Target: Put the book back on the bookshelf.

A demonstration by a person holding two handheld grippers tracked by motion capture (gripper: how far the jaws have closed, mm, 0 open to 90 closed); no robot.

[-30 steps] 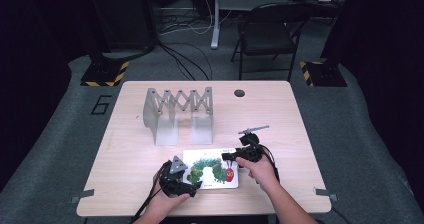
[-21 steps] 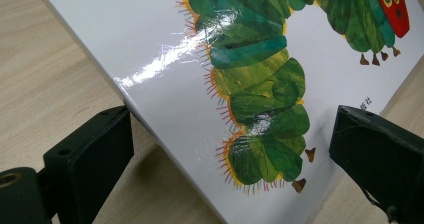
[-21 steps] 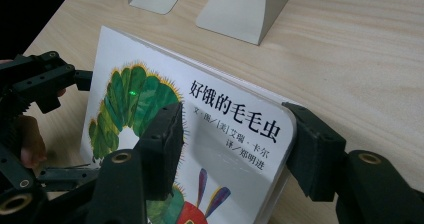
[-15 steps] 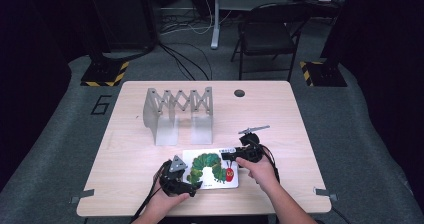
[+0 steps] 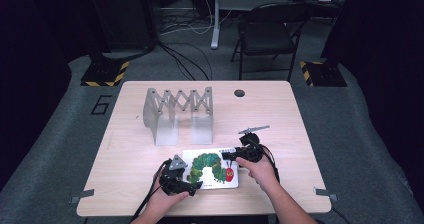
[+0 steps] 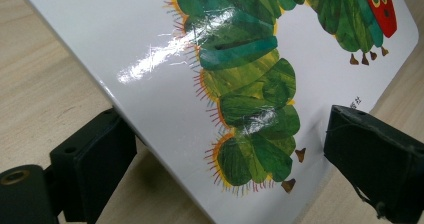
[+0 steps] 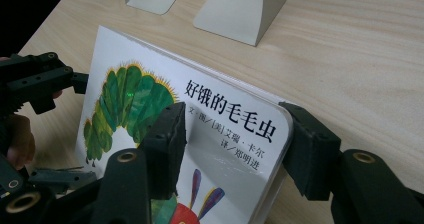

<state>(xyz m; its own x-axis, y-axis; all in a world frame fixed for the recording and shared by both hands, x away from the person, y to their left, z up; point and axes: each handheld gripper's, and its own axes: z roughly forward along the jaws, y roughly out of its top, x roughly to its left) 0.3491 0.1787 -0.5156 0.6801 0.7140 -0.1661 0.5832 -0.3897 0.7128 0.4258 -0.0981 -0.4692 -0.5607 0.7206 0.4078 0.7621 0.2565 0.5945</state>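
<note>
Both tools [image 5: 227,155] [image 5: 196,185] — on book [image 5: 212,168]

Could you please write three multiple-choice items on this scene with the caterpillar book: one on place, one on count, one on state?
1. Where does the book lie on the table?
A. at the near edge, in front of the rack
B. at the far edge by the round hole
C. on top of the rack

2. How many flat feet of the grey folding rack show in the right gripper view?
A. two
B. four
C. six

3. How does the right hand-held gripper stand to the book?
A. far from it
B. jaws on either side of its corner
C. flat on its cover

Answers: 1 A, the high view shows it nearest the person; 2 A, two feet show above the book; 3 B, one jaw is over the cover and one past the edge.
</note>
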